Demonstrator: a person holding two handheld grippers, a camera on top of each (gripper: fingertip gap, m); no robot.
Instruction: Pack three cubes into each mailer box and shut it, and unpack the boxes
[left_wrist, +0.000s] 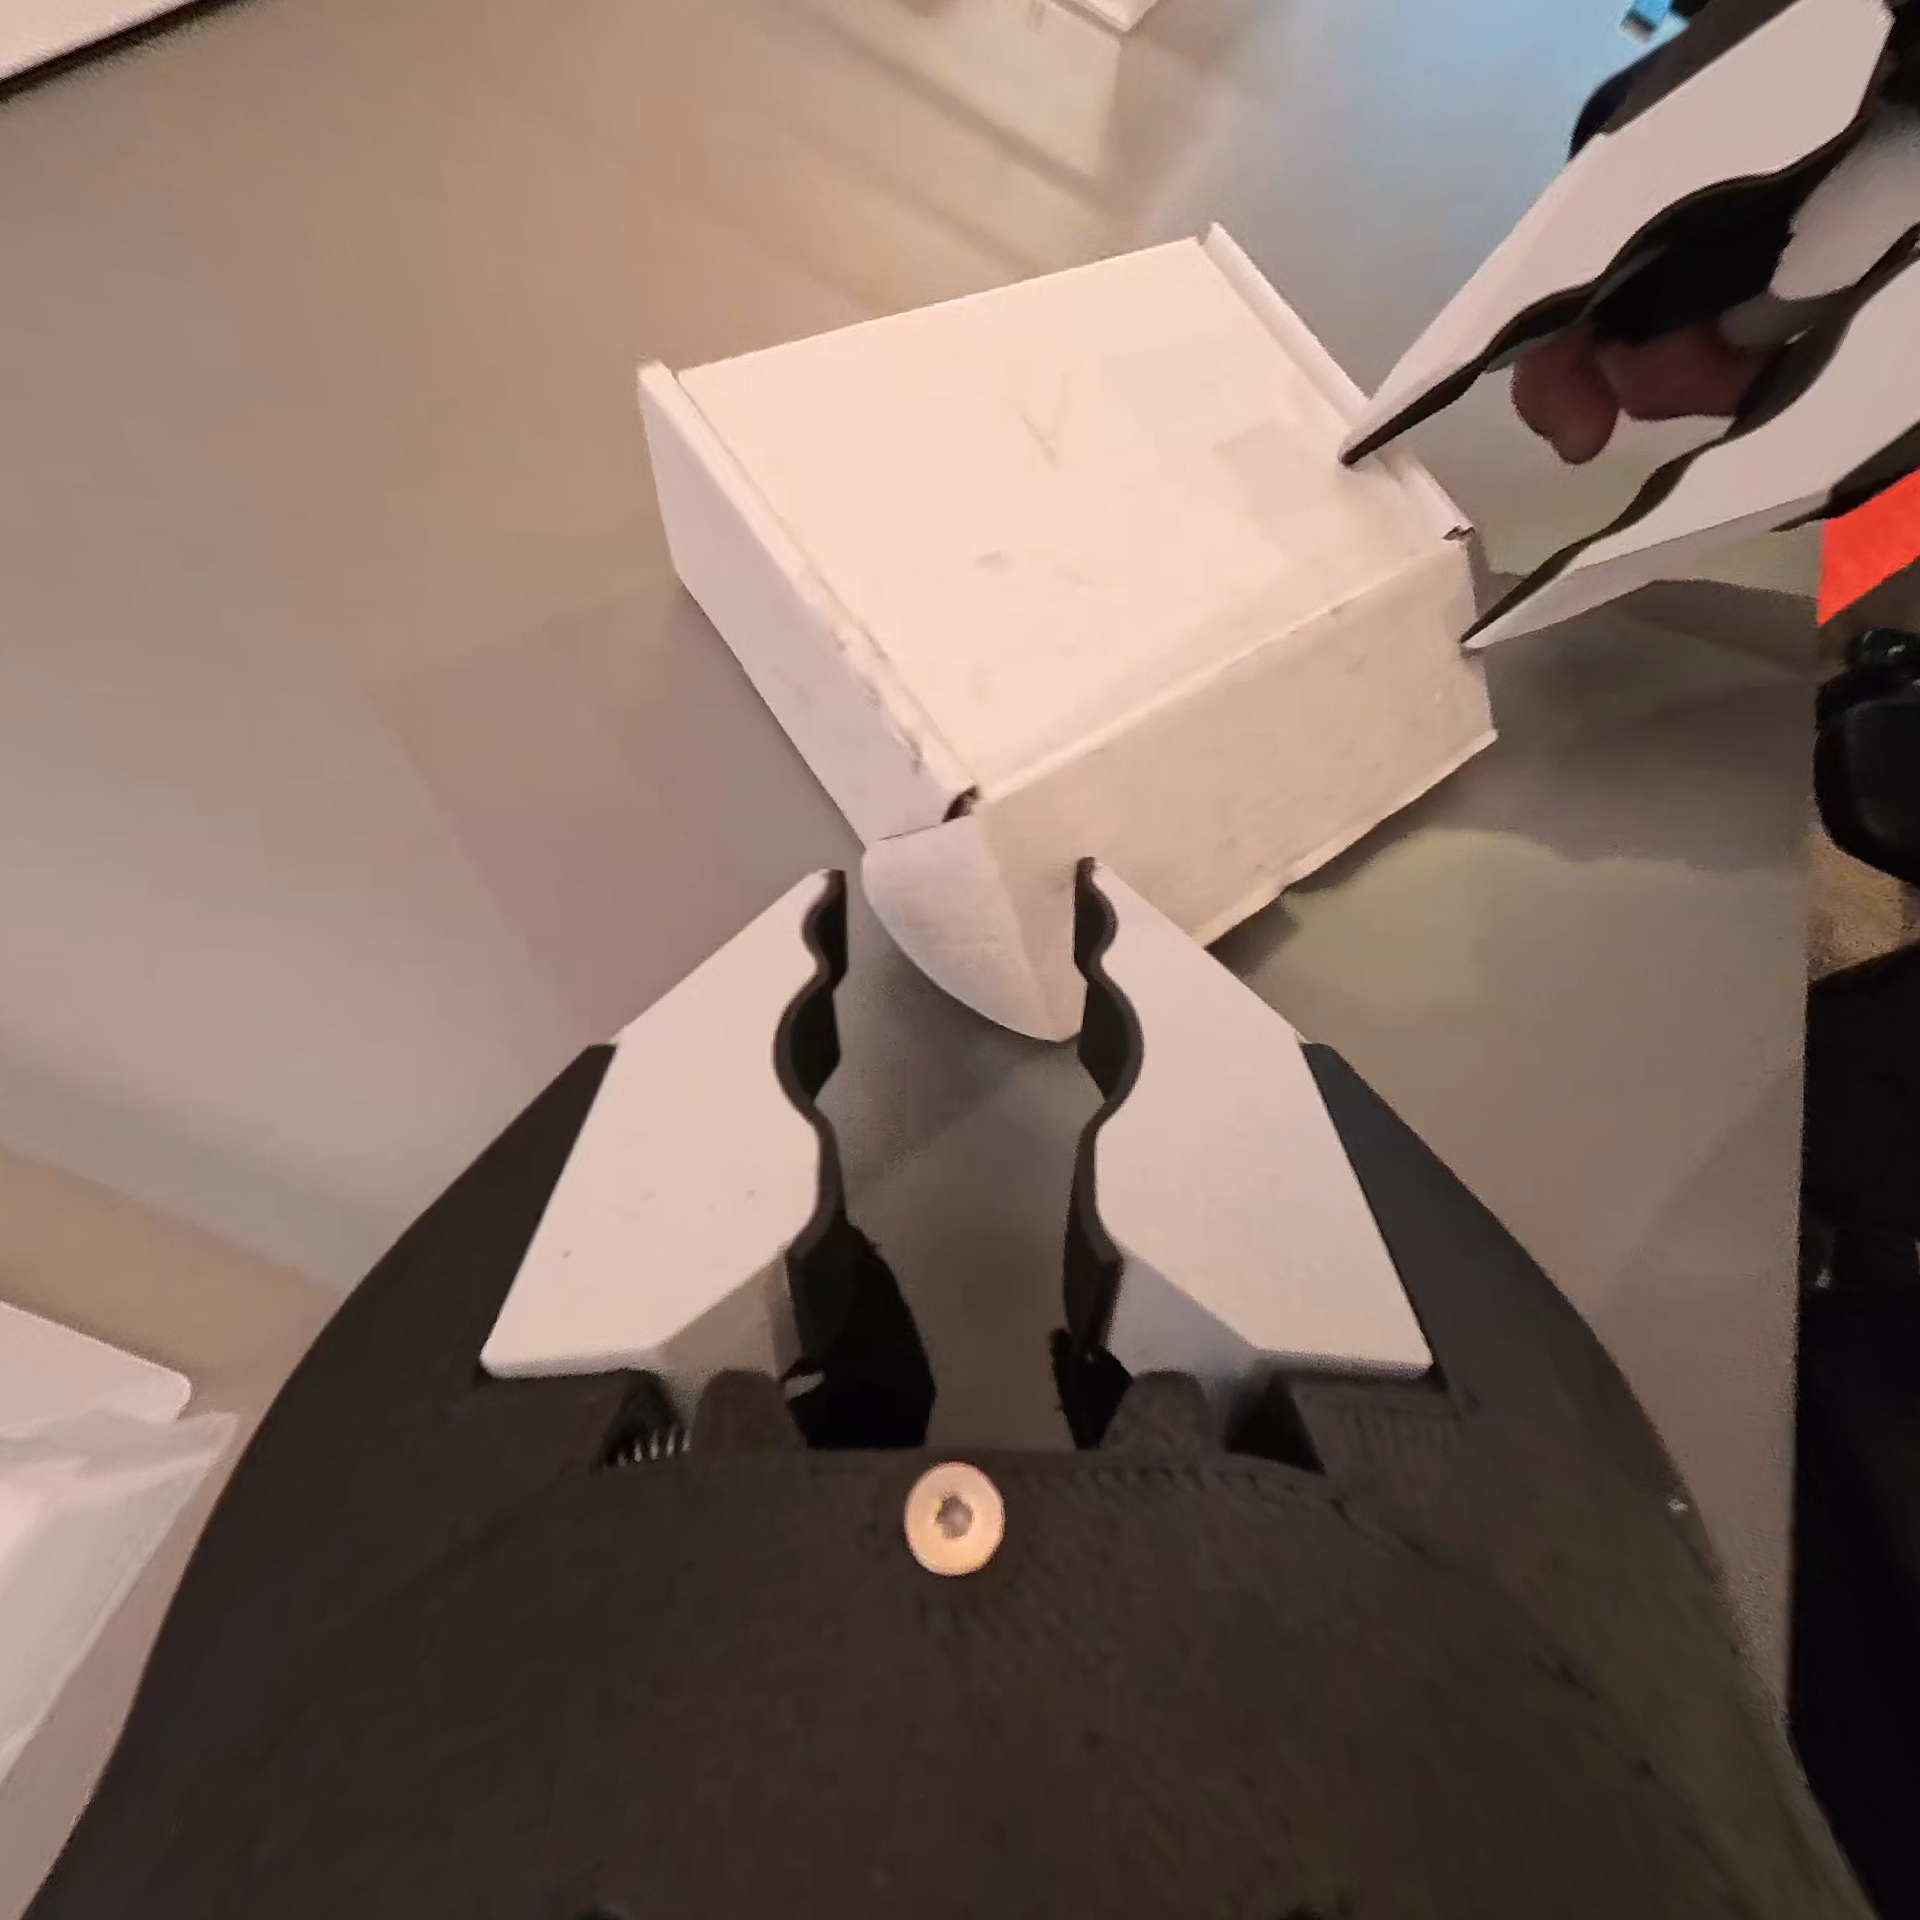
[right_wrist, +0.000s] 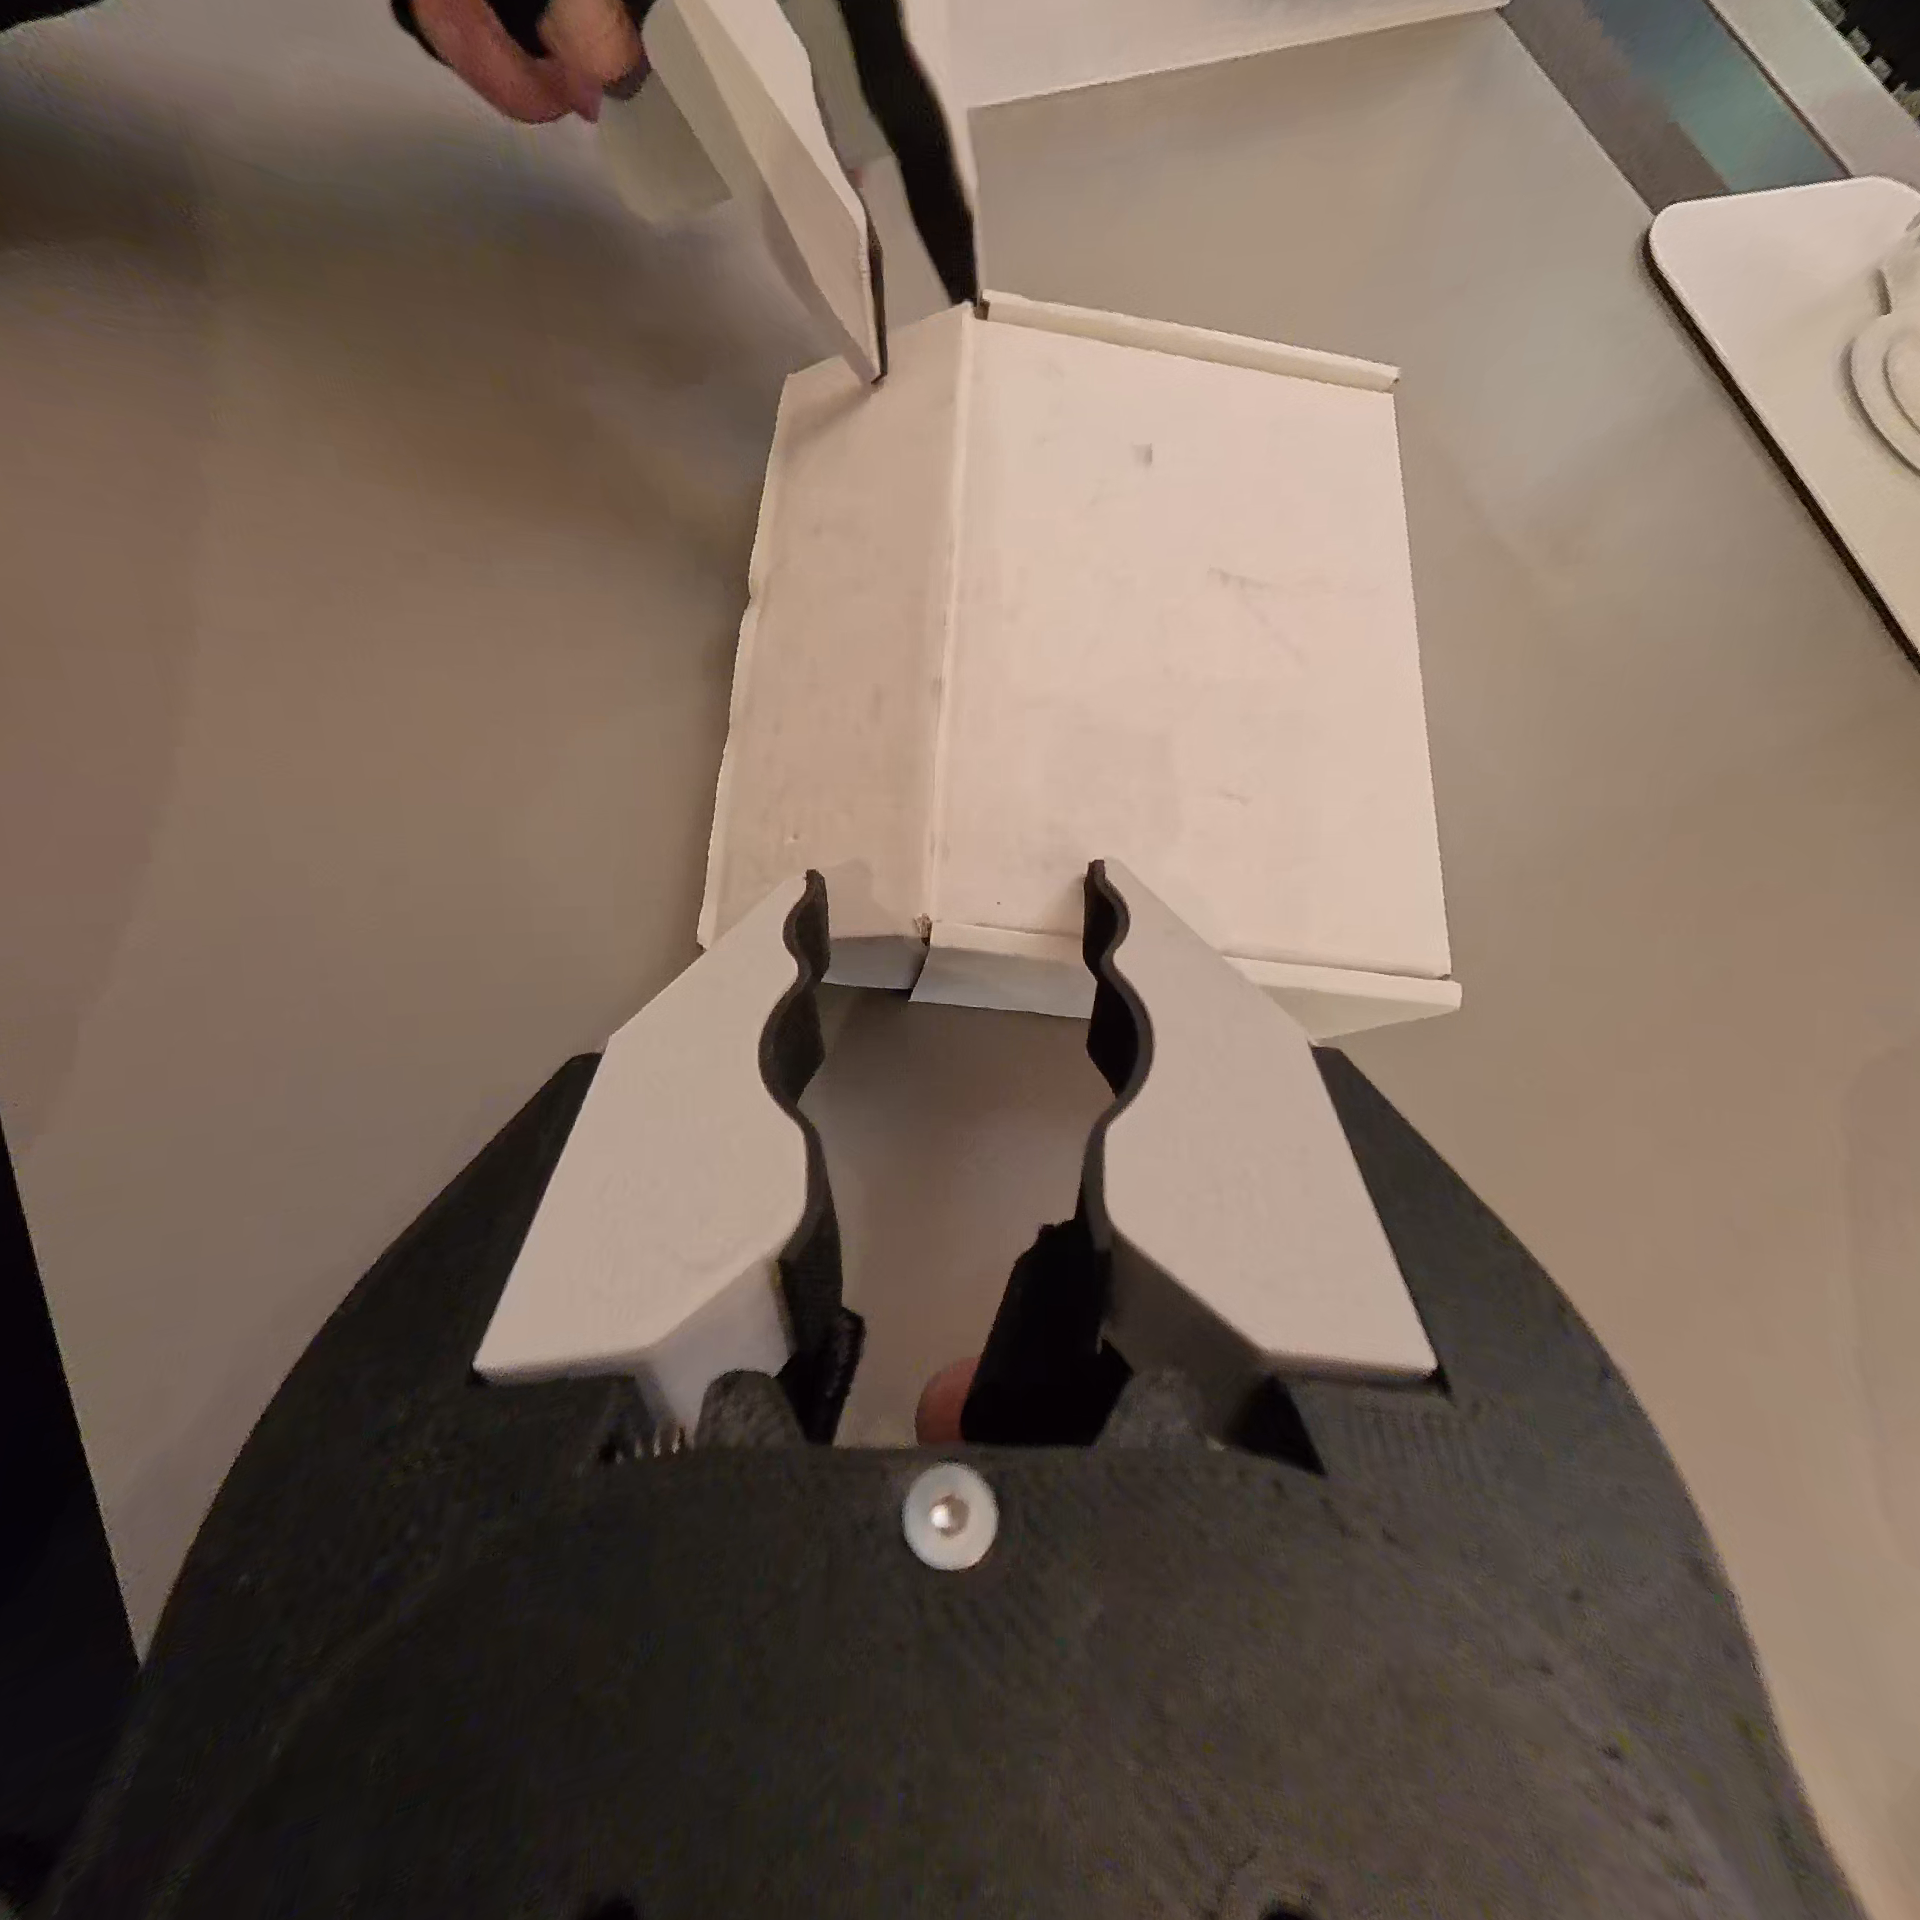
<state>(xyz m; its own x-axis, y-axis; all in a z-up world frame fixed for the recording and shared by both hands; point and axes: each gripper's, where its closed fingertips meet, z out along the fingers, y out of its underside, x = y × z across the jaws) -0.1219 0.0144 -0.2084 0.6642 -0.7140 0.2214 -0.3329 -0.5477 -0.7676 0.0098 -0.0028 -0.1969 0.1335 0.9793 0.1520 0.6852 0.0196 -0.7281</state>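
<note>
A white mailer box (left_wrist: 1049, 582) is shown lying on a grey table (left_wrist: 312, 520), at the centre of the left wrist view and at the centre of the right wrist view (right_wrist: 1143, 644). The lid is seen folded down over the body, with the front panel lowered; no cubes are visible, so the contents cannot be told. A rounded side flap (left_wrist: 966, 935) is seen projecting from the lower corner of the box, untucked, and it lies between the parted fingers of the left gripper (left_wrist: 961, 883), which is spread and grips nothing. The right gripper (right_wrist: 951, 883) is likewise held apart and empty; in its own view its tips are set at the lower edge of the box, and in the left wrist view it appears at the upper right (left_wrist: 1413, 551), its tips straddling the right-hand corner of the box. Whether the fingers touch the cardboard cannot be told.

The step in hand is judged to be either the closing of a packed box or the start of its opening; the pictures do not decide. For closing, the flap would need to be pinched, bent inward and slid into the side slot while the far corner is steadied. A white tray (right_wrist: 1787, 395) is seen at the right edge.
</note>
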